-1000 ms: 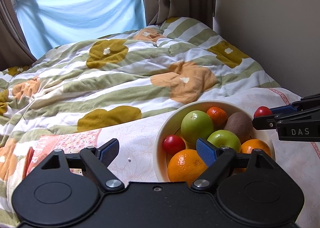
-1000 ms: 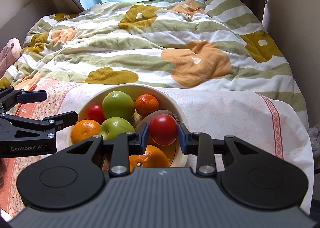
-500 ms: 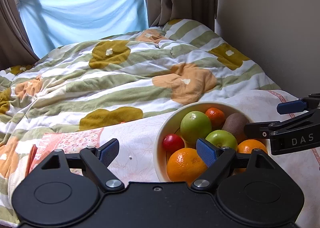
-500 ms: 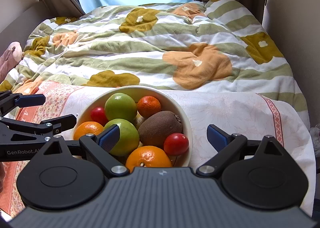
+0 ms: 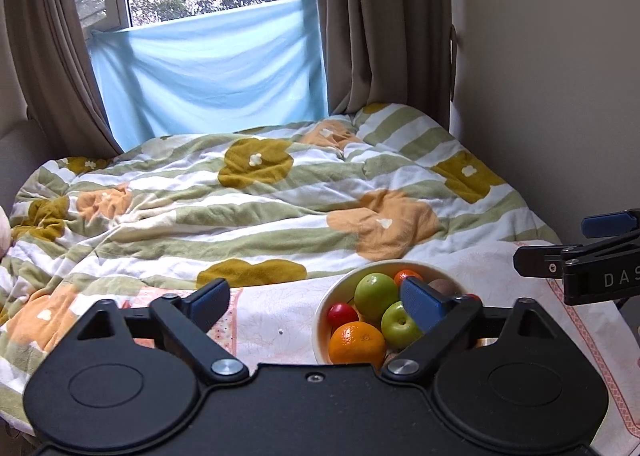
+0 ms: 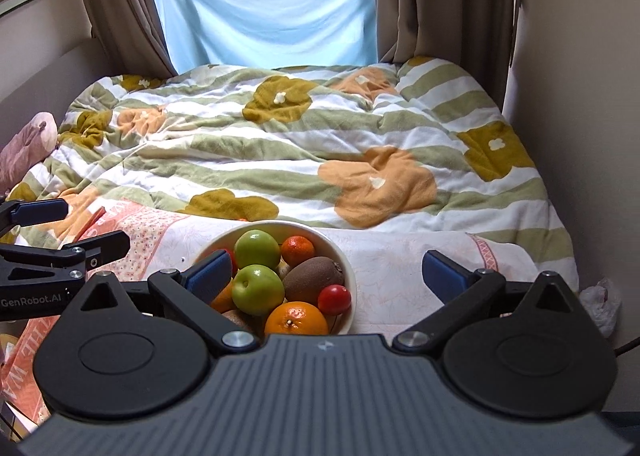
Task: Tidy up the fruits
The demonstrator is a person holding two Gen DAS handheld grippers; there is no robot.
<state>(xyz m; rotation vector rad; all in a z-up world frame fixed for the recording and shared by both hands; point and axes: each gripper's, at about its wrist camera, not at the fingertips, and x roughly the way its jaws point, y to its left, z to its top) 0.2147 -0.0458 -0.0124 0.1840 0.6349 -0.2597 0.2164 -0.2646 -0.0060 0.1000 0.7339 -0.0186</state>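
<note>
A cream bowl [image 6: 344, 256] sits on a white printed cloth on the bed and holds two green apples [image 6: 258, 289], oranges [image 6: 296, 322], a tangerine [image 6: 298, 250], a kiwi [image 6: 314, 280] and small red fruits [image 6: 334, 299]. The bowl also shows in the left wrist view [image 5: 320, 316]. My right gripper [image 6: 326, 276] is open and empty, raised above and behind the bowl. My left gripper [image 5: 316, 302] is open and empty, to the left of the bowl. Each gripper shows in the other's view, the right [image 5: 580, 252] and the left [image 6: 60, 232].
A rumpled striped flower-print duvet [image 6: 300, 144] covers the bed behind the bowl. A wall [image 6: 580, 96] runs along the right side. A pink patterned cloth [image 6: 136, 232] lies left of the bowl. A pink plush toy [image 6: 28, 144] lies at the far left. Curtains and a window are behind.
My right gripper opened and let the red fruit drop into the bowl beside the kiwi. Both grippers then drew back and rose away from the bowl.
</note>
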